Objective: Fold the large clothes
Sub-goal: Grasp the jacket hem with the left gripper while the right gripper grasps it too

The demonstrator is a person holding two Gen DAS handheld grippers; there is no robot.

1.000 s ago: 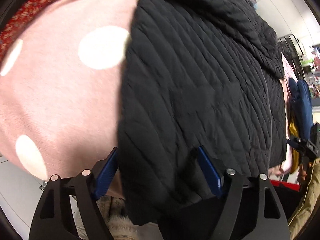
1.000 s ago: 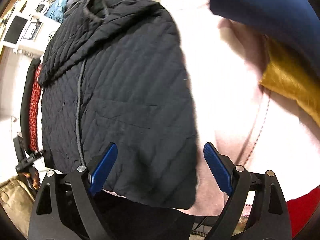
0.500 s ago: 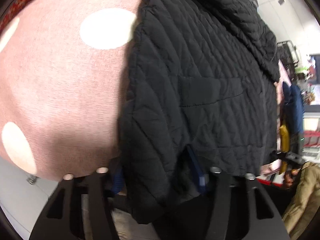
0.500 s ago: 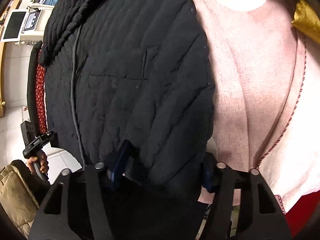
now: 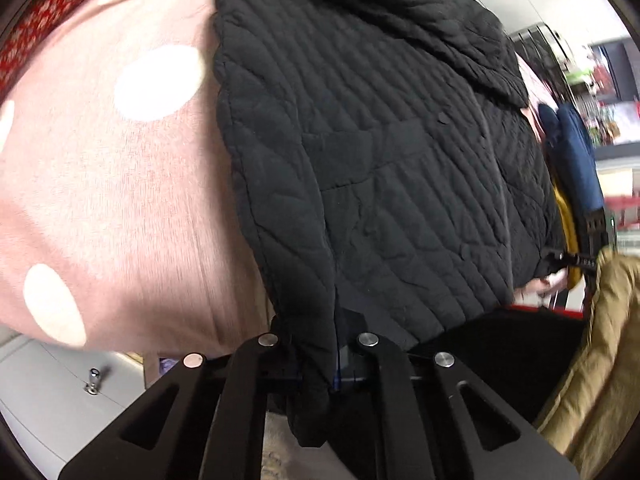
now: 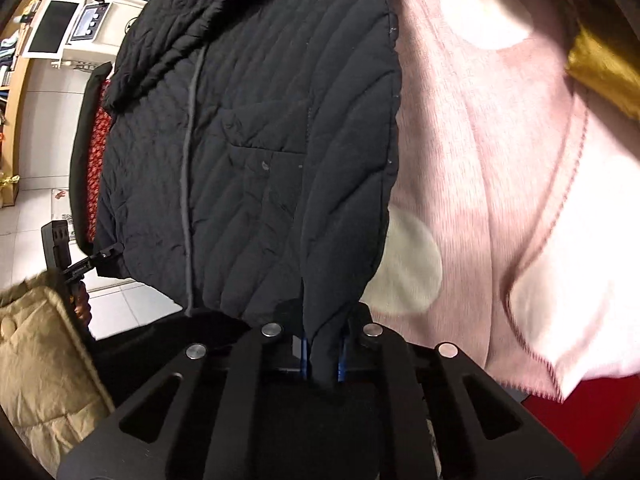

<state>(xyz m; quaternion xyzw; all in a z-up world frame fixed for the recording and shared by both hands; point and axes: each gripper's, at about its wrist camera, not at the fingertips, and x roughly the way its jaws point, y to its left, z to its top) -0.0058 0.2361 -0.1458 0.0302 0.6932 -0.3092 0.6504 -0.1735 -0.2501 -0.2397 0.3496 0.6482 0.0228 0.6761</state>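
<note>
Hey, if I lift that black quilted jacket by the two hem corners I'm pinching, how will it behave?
The black quilted jacket will probably sag between the left gripper and the right gripper: its hem already bunches softly in both. The puffy quilting suggests it is light for its bulk. The smooth shell may slide on the pink spotted blanket.
</note>
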